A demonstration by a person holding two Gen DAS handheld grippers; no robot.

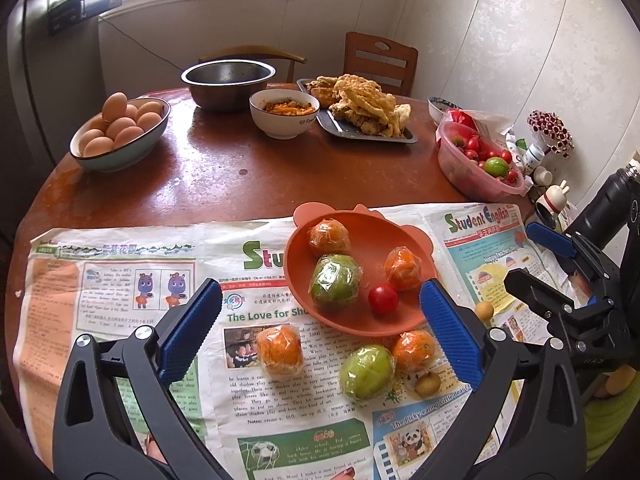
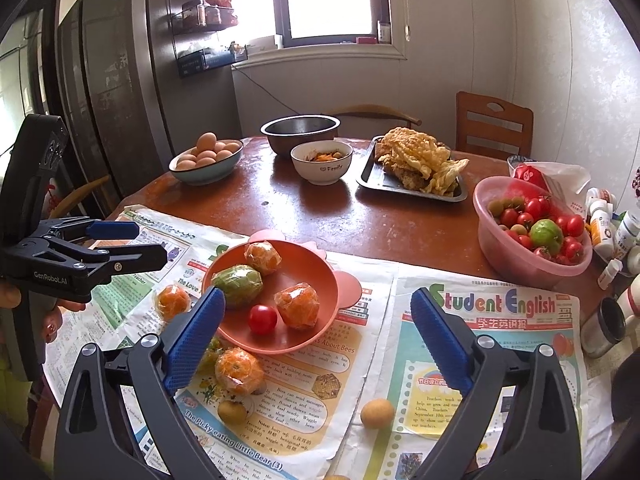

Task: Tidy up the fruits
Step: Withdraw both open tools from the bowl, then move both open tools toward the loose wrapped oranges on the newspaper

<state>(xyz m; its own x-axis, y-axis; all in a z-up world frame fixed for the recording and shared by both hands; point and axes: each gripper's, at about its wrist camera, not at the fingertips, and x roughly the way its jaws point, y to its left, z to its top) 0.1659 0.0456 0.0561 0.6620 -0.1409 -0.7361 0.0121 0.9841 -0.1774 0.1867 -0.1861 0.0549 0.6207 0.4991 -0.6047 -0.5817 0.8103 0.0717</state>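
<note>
A bowl of eggs (image 1: 120,132) is sitting at the far left of the round wooden table (image 1: 240,176), with a steel bowl (image 1: 228,80), a white bowl of food (image 1: 285,114) and a tray of fried food (image 1: 360,114) ranging rightward behind the newspaper (image 1: 120,280). The left gripper (image 1: 324,328) is hovering with its blue pads spread wide, gripping nothing — a wrapped orange (image 1: 279,350) and a wrapped green fruit (image 1: 366,372) are lying on the paper between them. Just beyond, the orange plate (image 1: 316,240) is holding two wrapped oranges, a wrapped green fruit (image 1: 335,280) and a cherry tomato (image 1: 383,299). The right gripper (image 2: 320,336) is likewise standing wide and empty, above a small brown fruit (image 2: 377,412). At far right a pink bowl of tomatoes (image 2: 524,264) is waiting.
</note>
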